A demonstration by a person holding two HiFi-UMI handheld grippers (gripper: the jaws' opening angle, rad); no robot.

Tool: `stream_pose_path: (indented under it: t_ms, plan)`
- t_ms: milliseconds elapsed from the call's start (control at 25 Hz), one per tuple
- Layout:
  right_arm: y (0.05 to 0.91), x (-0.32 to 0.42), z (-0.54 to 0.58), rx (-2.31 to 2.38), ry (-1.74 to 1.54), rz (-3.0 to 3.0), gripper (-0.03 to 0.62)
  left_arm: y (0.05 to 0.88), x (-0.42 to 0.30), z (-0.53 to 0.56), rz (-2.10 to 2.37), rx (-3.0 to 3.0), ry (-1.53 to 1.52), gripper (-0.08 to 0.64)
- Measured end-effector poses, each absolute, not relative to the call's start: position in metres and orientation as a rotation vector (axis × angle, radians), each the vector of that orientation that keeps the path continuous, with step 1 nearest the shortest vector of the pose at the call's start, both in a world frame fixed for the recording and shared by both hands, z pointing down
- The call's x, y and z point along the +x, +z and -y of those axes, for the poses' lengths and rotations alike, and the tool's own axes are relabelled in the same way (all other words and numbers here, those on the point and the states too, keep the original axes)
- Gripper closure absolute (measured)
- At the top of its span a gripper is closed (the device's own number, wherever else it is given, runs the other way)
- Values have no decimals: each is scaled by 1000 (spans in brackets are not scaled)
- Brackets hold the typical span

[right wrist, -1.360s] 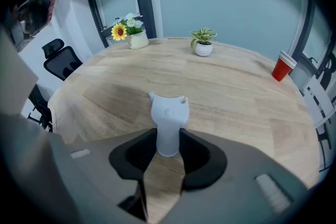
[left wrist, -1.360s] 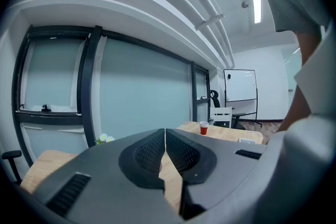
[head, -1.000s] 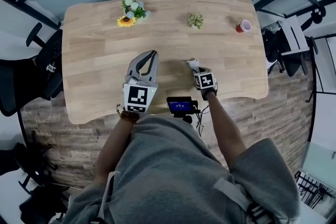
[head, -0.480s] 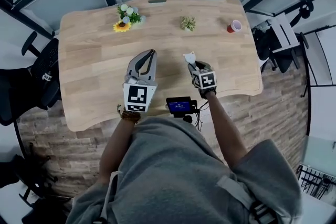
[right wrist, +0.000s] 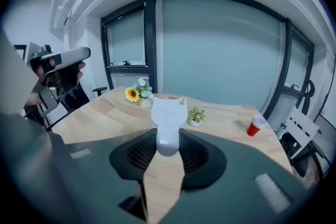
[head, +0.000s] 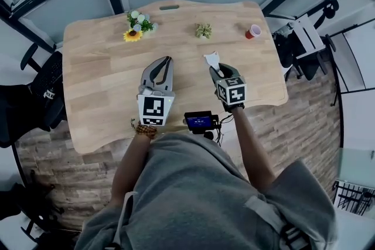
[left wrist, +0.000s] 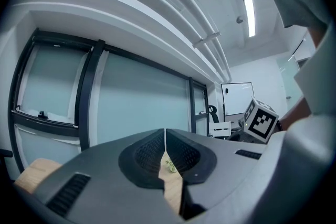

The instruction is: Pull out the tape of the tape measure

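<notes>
The tape measure is a white, smooth-cased thing that sticks out past the tips of my right gripper. In the right gripper view the tape measure stands upright between the ribbed pads, its narrow lower end clamped by the right gripper. No pulled-out tape shows. My left gripper hovers over the middle of the wooden table, shut and empty. In the left gripper view the left gripper has its pads together, pointing up at the glass wall.
At the table's far edge stand a sunflower pot, a small green plant and a red cup. A black device with a lit screen hangs at the near edge. A black chair is at the left.
The right gripper has tilted up and moved slightly away from me with the tape measure, so more of the white case shows. The left gripper has stayed put, still shut.
</notes>
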State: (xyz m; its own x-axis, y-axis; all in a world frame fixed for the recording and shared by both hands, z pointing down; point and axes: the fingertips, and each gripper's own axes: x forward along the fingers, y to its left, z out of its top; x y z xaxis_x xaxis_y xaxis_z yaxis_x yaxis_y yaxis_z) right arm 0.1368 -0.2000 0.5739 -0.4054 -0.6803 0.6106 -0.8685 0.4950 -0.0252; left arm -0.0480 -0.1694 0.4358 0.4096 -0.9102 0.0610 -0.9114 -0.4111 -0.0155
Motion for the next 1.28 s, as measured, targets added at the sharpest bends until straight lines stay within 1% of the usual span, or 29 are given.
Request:
stream_pose_path:
  t_ms: [280, 480, 880, 1280]
  plan:
    - [506, 111, 185, 1268, 348, 2272, 454, 428, -45, 160, 1691, 2665, 69, 545]
    - [477, 90, 170, 1228, 314, 2323, 454, 426, -44, 153, 1687, 2692, 65, 545]
    - [458, 51, 148, 1140, 326, 2384, 454, 425, -43, 146, 1661, 2751, 89, 541]
    - [454, 37, 139, 1099, 331, 2404, 454, 423, -34, 144, 1641, 2797, 102, 526]
